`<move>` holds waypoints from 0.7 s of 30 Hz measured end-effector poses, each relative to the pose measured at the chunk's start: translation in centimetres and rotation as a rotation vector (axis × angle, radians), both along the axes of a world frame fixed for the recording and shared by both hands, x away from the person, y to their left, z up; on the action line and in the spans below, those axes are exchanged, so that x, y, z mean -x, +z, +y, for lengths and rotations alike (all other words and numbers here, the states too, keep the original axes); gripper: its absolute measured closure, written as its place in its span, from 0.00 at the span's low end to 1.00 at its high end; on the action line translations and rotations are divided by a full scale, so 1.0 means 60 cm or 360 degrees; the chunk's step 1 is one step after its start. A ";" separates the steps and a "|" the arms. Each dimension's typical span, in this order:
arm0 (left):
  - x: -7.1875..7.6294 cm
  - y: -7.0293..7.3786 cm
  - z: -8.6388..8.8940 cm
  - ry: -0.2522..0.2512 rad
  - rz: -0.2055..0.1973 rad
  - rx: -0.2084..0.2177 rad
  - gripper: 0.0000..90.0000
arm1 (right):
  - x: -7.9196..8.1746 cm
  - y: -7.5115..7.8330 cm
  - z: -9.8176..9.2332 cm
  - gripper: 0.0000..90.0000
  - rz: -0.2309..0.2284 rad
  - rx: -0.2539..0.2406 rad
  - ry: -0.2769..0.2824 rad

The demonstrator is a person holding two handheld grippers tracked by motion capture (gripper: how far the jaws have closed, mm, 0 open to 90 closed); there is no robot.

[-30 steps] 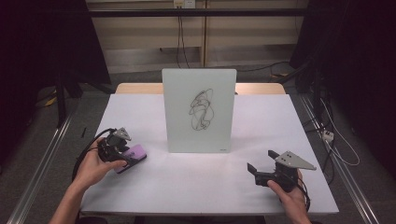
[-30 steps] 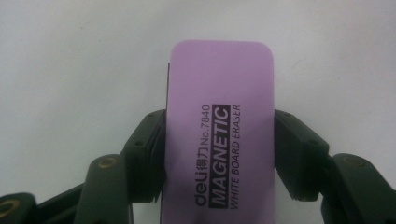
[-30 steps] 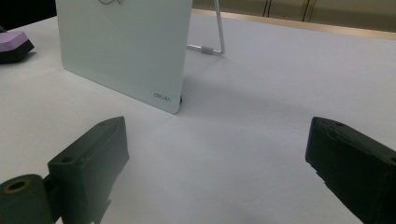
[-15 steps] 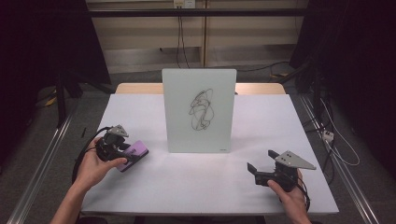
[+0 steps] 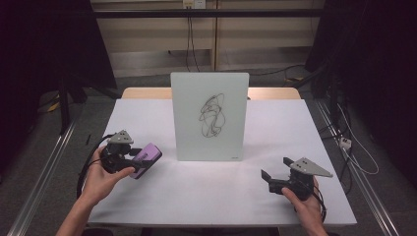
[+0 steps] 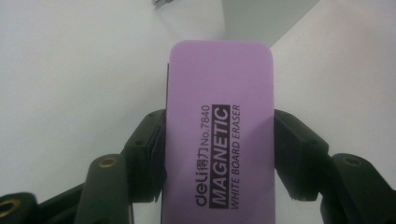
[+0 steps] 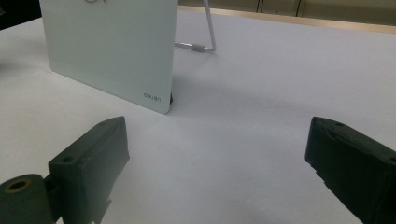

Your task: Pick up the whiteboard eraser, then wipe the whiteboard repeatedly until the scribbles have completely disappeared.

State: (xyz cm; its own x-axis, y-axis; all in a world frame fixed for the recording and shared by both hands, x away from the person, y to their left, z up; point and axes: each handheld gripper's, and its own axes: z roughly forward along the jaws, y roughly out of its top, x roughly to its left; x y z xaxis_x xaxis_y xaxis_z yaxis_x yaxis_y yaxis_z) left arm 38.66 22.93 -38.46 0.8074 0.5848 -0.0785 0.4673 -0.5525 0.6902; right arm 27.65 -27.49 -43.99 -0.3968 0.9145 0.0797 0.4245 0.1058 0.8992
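A: At abt 8 o'clock on the white table [image 5: 196,196], high view, the left gripper [image 5: 139,161] is clamped on a purple eraser [image 5: 146,160]. Eraser's off the tabletop, tilted, its far end aimed toward 2 o'clock at the whiteboard [image 5: 210,116].

B: What does the left gripper view add?

A: Print. Eraser [image 6: 219,135] reads "deli No.7840 MAGNETIC WHITE BOARD ERASER", black letters on matte lilac plastic, rounded corners, flat slab. Both black jaws press its long sides, pads touching. From above that's just a purple block w/ no text. A dark layer shows along its left edge; can't tell what it is.

B: And the board?

A: High view shows it upright at table centre, pale glossy panel w/ rounded corners, a black tangled scribble [image 5: 212,114] at its middle. Right gripper view catches the board [image 7: 112,51] from low at 11 o'clock: small "deli" mark near its bottom corner, plus a thin metal wire stand [image 7: 208,32] behind it, which the front-on high view hides. Scribble is barely in that view, cut off at top.

B: Right gripper?

A: At abt 4 o'clock, right gripper [image 5: 275,173] held low over the table, jaws wide apart, nothing between them but bare white surface. Blocky matte-black fingers [image 7: 88,163] w/ a brass-coloured screw hole. Grey three-cornered plate on top from above. Well apart from the board and eraser.

B: Table texture?

A: Smooth, matte white, w/ a wood-coloured edge at 12 o'clock.
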 end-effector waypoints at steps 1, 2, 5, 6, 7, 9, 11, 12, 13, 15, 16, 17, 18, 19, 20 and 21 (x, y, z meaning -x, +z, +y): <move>0.002 0.002 -0.001 0.0008 -0.0019 0.0005 0.46 | 0.000 0.000 0.000 0.07 0.0000 0.0000 0.0000; 0.004 0.005 -0.002 0.0012 -0.0028 0.0029 0.46 | 0.000 0.000 0.000 0.07 0.0000 -0.0002 0.0001; 0.007 0.009 -0.003 0.0027 -0.0074 0.0055 0.46 | 0.002 0.000 0.000 0.07 0.0000 -0.0008 0.0014; 0.007 0.009 -0.004 0.0025 -0.0091 0.0070 0.46 | 0.003 0.000 -0.001 0.07 -0.0002 -0.0003 0.0016; 0.008 0.010 -0.004 0.0032 -0.0099 0.0075 0.46 | 0.003 0.001 -0.001 0.07 -0.0002 -0.0012 0.0018; 0.010 0.010 -0.005 0.0046 -0.0128 0.0092 0.46 | 0.004 0.001 -0.003 0.07 -0.0006 -0.0011 0.0019; 0.013 0.013 -0.005 0.0050 -0.0163 0.0122 0.46 | 0.004 0.001 -0.003 0.07 -0.0006 -0.0013 0.0021; 0.015 0.014 -0.004 0.0057 -0.0194 0.0153 0.46 | 0.004 0.002 -0.003 0.07 -0.0007 -0.0012 0.0021; 0.016 0.017 -0.004 0.0052 -0.0212 0.0168 0.46 | 0.004 0.002 -0.002 0.07 -0.0006 -0.0013 0.0023; 0.019 0.020 -0.005 0.0032 -0.0255 0.0183 0.46 | 0.004 0.002 -0.002 0.07 -0.0006 -0.0013 0.0030; 0.020 0.021 -0.006 0.0028 -0.0259 0.0190 0.46 | 0.004 0.002 -0.002 0.07 -0.0009 -0.0010 0.0029; 0.021 0.022 -0.007 0.0020 -0.0246 0.0184 0.46 | 0.005 0.002 -0.002 0.07 -0.0011 -0.0012 0.0026; 0.021 0.021 -0.010 0.0016 -0.0263 0.0188 0.46 | 0.005 0.002 -0.003 0.07 -0.0013 -0.0013 0.0027; 0.022 0.020 -0.012 0.0019 -0.0269 0.0186 0.46 | 0.005 0.002 -0.004 0.07 -0.0013 -0.0014 0.0020; 0.022 0.019 -0.014 0.0014 -0.0263 0.0190 0.46 | 0.005 0.002 -0.004 0.07 -0.0013 -0.0014 0.0020; 0.023 0.018 -0.016 0.0011 -0.0264 0.0205 0.46 | 0.005 0.002 -0.005 0.07 -0.0012 -0.0019 0.0014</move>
